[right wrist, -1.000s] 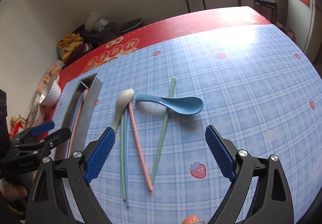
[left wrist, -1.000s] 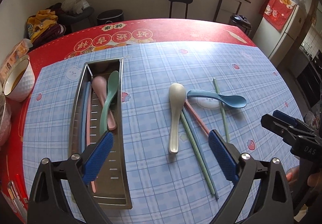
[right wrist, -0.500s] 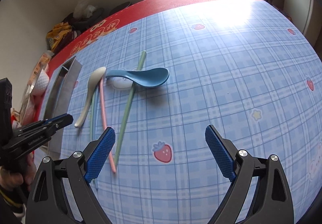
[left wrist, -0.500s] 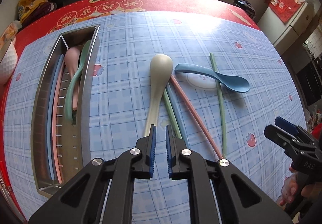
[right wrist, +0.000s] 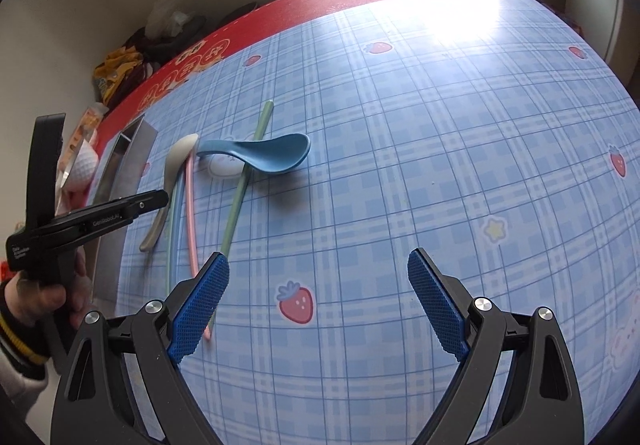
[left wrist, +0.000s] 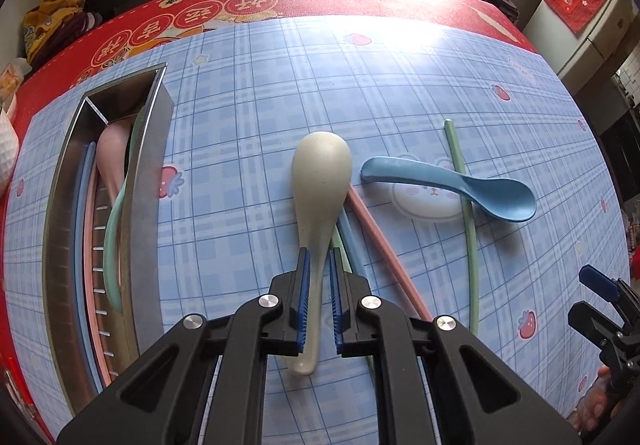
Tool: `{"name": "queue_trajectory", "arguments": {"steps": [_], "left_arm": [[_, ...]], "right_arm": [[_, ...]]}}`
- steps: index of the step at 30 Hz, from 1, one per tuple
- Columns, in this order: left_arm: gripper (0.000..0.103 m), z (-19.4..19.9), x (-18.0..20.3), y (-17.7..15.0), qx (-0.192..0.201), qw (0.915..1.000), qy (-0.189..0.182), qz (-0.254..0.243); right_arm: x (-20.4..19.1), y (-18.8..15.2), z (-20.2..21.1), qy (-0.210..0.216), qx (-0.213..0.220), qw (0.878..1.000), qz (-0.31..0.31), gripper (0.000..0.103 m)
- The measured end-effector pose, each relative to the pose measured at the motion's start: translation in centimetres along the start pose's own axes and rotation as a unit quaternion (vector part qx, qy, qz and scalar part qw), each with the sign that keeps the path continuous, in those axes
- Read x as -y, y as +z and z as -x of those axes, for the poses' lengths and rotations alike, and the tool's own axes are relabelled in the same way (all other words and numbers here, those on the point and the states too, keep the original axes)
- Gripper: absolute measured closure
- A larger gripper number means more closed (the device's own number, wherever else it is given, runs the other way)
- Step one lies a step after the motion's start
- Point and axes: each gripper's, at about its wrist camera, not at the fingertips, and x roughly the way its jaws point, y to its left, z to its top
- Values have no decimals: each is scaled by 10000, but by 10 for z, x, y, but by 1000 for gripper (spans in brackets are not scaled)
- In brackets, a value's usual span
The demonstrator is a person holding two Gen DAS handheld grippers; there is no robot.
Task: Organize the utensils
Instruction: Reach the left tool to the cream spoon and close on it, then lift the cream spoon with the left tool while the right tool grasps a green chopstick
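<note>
Partly behind left tongs: spoon handle

The tray is shiny metal with a brushed look and it mirrors the light. The cream spoon looks like matt plastic with fine specks. The blue spoon is smooth matt plastic. The tablecloth is smooth with a soft gloss, like vinyl. The pads of the right gripper are blue with a rough dotted surface.
</note>
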Motion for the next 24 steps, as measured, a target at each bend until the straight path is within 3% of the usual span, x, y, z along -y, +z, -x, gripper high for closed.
{"name": "queue_trajectory", "arguments": {"steps": [10,11,12,13,20,24], "left_arm": [[92,-5,-1,11,37,9999,68,-117],[89,-5,-1,12,33,9999,114,-123],[79,-9,-2,13,-80,9997,213,-115],[78,-13,-4,13,-162,9995,256,-79],[79,-12,-7,11,-17,9997,166,-168],[89,-12,-8,11,39,9997,196,-136]], "right_arm": [[11,0,1,24,7,9999,-155,15],[11,0,1,26,6,9999,-166,15],[13,-1,1,28,5,9998,-175,15],[13,0,1,29,6,9998,-181,15],[18,-2,1,18,-13,9996,-267,15],[18,-3,0,20,-32,9996,-265,15]]}}
